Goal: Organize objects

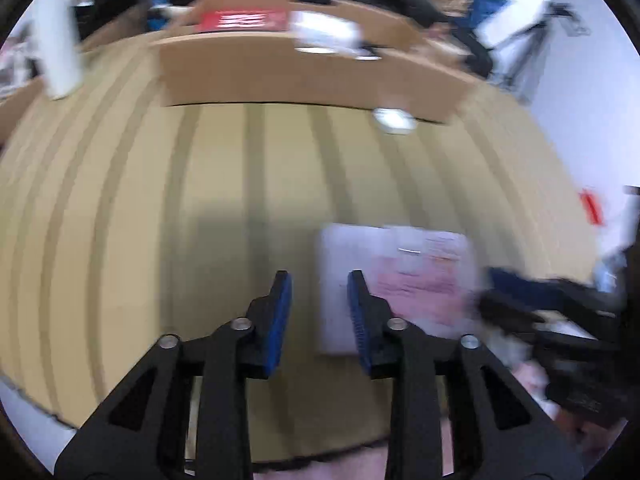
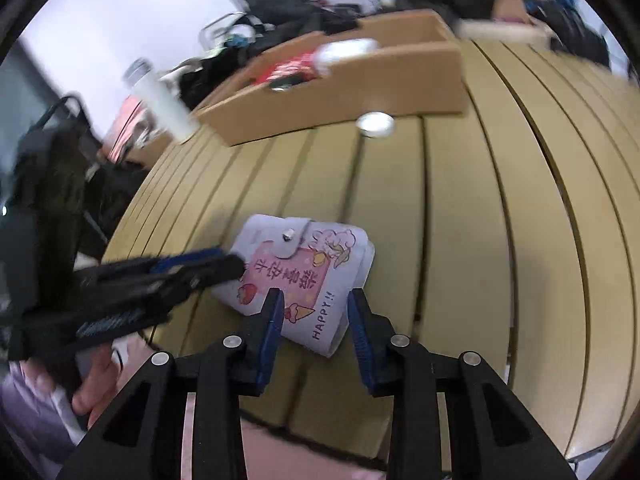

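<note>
Slatted table (image 2: 480, 240), white wallet (image 2: 308, 276) just ahead of parted right tongs (image 2: 316, 304), left tongs (image 1: 320, 284) parted, empty.

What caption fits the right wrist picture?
Open right gripper over a wallet on the slatted table, box behind.

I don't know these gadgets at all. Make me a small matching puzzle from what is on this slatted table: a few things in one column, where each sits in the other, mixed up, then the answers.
Things:
1. white wallet with pink cartoon print
2. small white round lid
3. red packet
4. white bottle

Places:
A. inside the cardboard box
B. on the table, just in front of the box
C. off the box's left end, as the right wrist view shows it
D. right ahead of the right gripper

Pairs: 1-D, 2-B, 3-A, 4-C
</note>
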